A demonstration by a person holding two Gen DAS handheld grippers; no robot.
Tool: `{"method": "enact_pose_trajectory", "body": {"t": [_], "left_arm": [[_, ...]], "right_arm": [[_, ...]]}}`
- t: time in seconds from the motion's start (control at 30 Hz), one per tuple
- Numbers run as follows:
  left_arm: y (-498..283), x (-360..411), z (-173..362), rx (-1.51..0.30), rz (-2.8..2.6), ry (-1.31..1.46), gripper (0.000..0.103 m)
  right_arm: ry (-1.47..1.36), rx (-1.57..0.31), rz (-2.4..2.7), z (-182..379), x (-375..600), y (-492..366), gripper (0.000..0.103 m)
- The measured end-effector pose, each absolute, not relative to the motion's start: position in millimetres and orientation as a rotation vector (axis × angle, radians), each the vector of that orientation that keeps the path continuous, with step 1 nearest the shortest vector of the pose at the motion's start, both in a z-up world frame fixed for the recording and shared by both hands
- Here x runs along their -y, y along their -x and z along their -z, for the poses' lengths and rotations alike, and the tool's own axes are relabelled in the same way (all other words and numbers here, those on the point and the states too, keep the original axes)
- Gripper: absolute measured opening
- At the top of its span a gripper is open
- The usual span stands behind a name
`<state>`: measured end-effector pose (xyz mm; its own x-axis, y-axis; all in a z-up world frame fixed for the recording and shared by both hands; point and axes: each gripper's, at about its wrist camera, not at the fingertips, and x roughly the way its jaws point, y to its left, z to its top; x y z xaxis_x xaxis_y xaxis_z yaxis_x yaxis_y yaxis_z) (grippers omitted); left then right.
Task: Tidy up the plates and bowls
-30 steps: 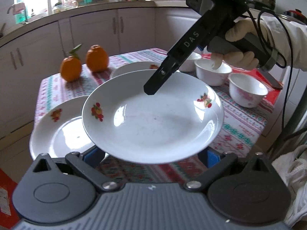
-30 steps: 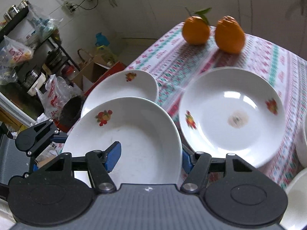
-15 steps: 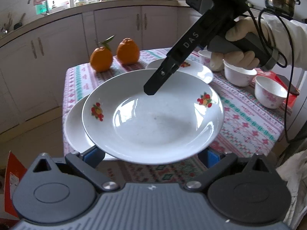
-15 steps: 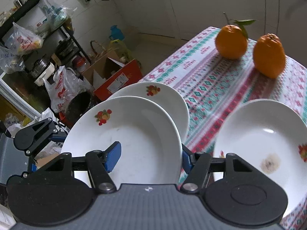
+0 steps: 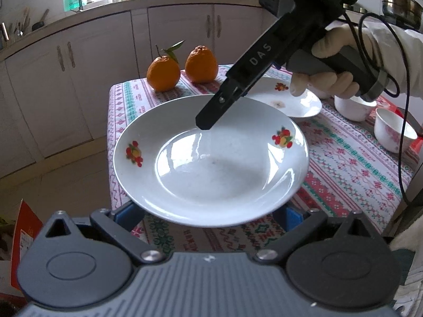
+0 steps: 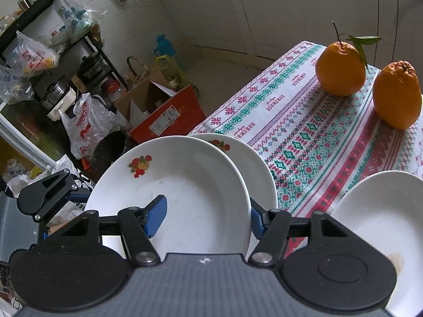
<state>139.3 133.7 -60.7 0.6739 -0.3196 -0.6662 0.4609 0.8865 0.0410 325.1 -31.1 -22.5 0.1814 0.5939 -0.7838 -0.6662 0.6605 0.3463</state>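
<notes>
Lettering: white capitals "DAS" run along the black body of the right gripper (image 5: pixel 203 125) in the left wrist view; red print on a white plastic bag (image 6: pixel 84 121) and on a red carton (image 6: pixel 169 117) on the floor shows in the right wrist view but is too small to read.

Held plate (image 5: pixel 211 158): white, glossy and shallow, with a broad rim and a fruit motif in red, yellow and green at two opposite points of that rim; faint specks mark its well.

Left gripper (image 5: pixel 211 212): its blue pads sit under the plate's near edge, one at each side; whether they press on the rim cannot be told, as the plate hides the contact.

Right gripper, own view (image 6: pixel 207 218): jaws spread wide, one blue pad lying inside the plate's well, the other outside its far rim, neither clearly pinching it.

Second plate (image 6: pixel 253 166): same fruit motif, partly hidden beneath and beyond the held plate, at the edge of the tablecloth (image 6: pixel 304 142).

Third plate (image 6: pixel 386 211): white, to the right of the right jaws, with a brownish stain near its centre.

Oranges (image 5: pixel 182 72): two, well beyond the jaws on the patterned cloth, one with a stalk and green leaf.

Bowls (image 5: pixel 394 133): white, with faint pink print, off to the right of the left jaws.
</notes>
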Motion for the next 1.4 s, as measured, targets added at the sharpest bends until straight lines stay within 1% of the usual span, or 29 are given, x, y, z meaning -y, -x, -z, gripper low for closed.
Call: {"method": "enact_pose_trajectory", "body": {"t": [0.6, 0.73, 1.4], "left_arm": [[-155, -141, 70, -0.724, 0.437, -0.211, 0.101], [-160, -146, 70, -0.735, 0.445, -0.18, 0.103], [-162, -151, 72, -0.736, 0.464, -0.163, 0.103]], "right_arm": [[0.047, -1.101, -0.862, 41, 33, -337, 0.07], [0.047, -1.099, -0.861, 41, 33, -335, 0.07], [-0.003, -1.086, -0.836, 33, 52, -323, 0.07]]}}
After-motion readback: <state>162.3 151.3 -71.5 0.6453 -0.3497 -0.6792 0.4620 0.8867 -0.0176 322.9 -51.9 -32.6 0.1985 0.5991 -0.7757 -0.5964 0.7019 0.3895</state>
